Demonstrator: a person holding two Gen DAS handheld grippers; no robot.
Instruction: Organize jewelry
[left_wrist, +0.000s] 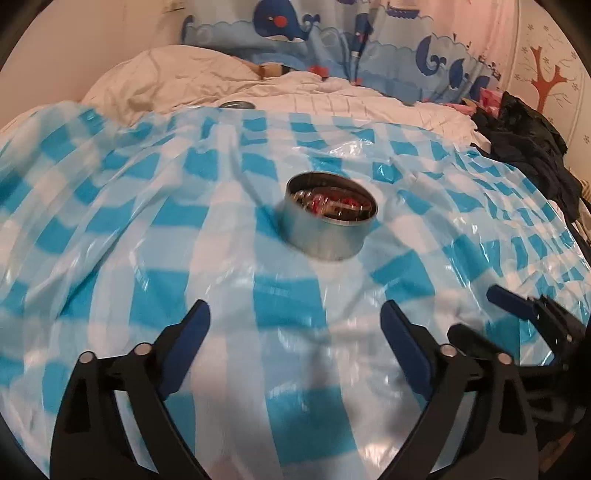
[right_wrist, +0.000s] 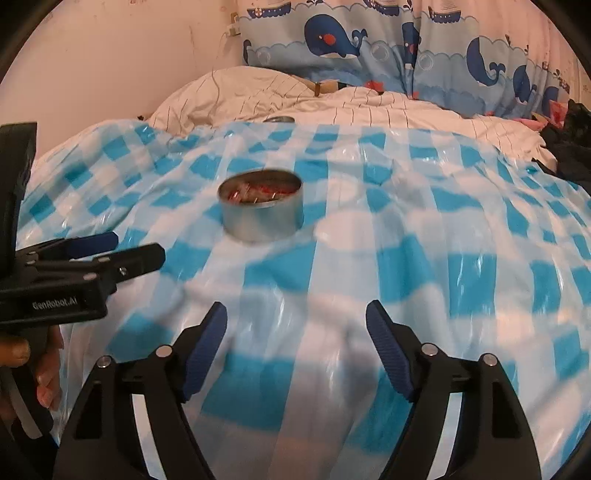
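Note:
A round open metal tin (left_wrist: 330, 218) stands on the blue and white checked plastic sheet (left_wrist: 147, 229). It holds red and silvery jewelry pieces (left_wrist: 332, 205). It also shows in the right wrist view (right_wrist: 261, 204). My left gripper (left_wrist: 295, 325) is open and empty, well short of the tin. My right gripper (right_wrist: 296, 325) is open and empty, nearer than the tin and to its right. The left gripper (right_wrist: 110, 251) shows at the left edge of the right wrist view. The right gripper's finger (left_wrist: 513, 302) shows at the right of the left wrist view.
The sheet covers a bed with a white quilt (right_wrist: 332, 107). A second round metal piece (right_wrist: 279, 119), perhaps a lid, lies at the sheet's far edge. Whale-print curtain (right_wrist: 369, 40) hangs behind. Dark clothes (left_wrist: 524, 136) pile at the right.

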